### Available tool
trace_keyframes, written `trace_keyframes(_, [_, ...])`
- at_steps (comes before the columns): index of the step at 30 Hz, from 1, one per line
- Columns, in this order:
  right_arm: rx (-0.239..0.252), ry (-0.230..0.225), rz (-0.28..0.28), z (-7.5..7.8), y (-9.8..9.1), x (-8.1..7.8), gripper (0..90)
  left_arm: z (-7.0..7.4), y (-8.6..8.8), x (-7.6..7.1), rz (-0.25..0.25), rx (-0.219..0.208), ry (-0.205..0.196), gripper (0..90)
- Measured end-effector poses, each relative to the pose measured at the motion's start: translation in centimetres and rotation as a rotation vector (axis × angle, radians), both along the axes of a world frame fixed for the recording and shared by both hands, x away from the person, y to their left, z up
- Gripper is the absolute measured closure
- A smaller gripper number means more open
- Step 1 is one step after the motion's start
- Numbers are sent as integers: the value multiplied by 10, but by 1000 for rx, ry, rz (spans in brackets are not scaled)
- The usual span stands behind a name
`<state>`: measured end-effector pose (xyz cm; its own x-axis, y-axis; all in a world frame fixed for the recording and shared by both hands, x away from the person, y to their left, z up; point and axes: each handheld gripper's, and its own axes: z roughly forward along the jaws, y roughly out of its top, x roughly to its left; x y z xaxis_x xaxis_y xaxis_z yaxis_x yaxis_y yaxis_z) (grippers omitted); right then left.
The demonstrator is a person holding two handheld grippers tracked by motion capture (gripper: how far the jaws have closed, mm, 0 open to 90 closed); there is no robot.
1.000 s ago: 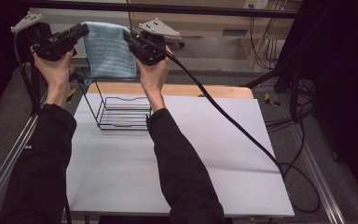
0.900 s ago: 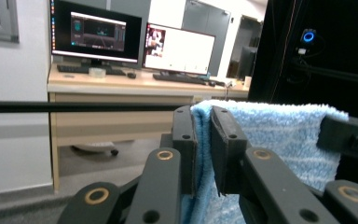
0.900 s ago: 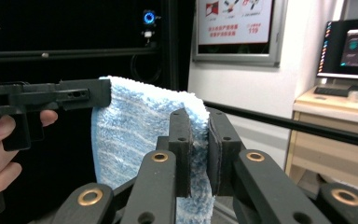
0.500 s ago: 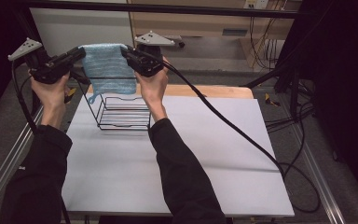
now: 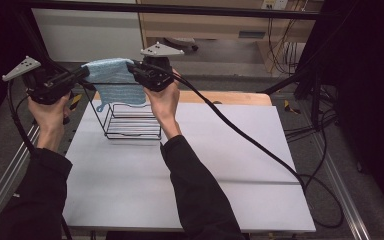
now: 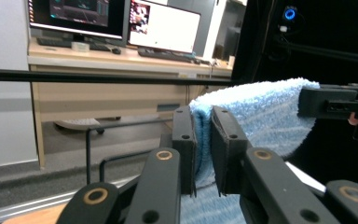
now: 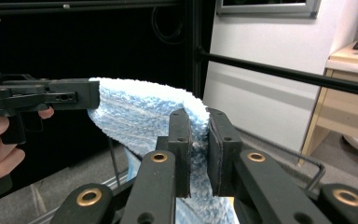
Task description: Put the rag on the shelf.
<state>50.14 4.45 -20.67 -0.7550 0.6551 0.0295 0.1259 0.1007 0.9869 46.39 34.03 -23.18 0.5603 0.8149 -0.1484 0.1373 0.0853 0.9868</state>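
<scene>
A black wire basket [image 5: 132, 120] is standing on the white worktop [image 5: 220, 165] at its far left part; through its open wires only the worktop is showing, and nothing is lying inside it; the bottom edge of the cloth is hanging in front of the basket's far rim, and whether it is touching the wires cannot be told

The blue cloth [image 5: 114, 80] is a fluffy terry towel, pale blue, with a looped, nubbly surface; it is being held up in the air above the far side of the basket, stretched between the 2 grippers; a small loop tab is sticking out at its lower left corner

Its long axis is running level from left to right in the high view, along the top edge that the grippers are pinching; the rest of the cloth is hanging straight down from that edge

The left gripper [image 5: 85, 72] is clamping the cloth's left top corner, its fingers [image 6: 223, 140] pressing the folded edge between them; the right gripper [image 5: 132, 70] is clamping the right top corner in the same way, its fingers [image 7: 179, 140] closed tight on the terry edge
</scene>
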Motion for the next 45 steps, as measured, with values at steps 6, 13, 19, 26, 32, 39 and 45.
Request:
trace_keyframes(6, [-14,2,26,-5,-4,-8,816,-3,-2,-6,-4,29,7,799])
trace_keyframes(13, [-33,-11,13,-11,-9,-9,814,-7,-7,-7,-17,30,9,797])
trace_keyframes(19, [-41,-15,31,-16,-11,-14,813,-12,-6,-13,-28,48,23,791])
trace_keyframes(26, [-70,4,65,-21,-11,-18,811,-13,-5,-19,-25,75,60,768])
trace_keyframes(32, [-93,3,89,-25,-11,-20,811,9,2,-26,1,60,77,723])
trace_keyframes(39, [-122,-14,100,-28,-10,-24,808,32,-11,-17,37,91,119,799])
trace_keyframes(45, [-141,-25,106,-29,-10,-26,806,35,-29,-7,49,160,159,871])
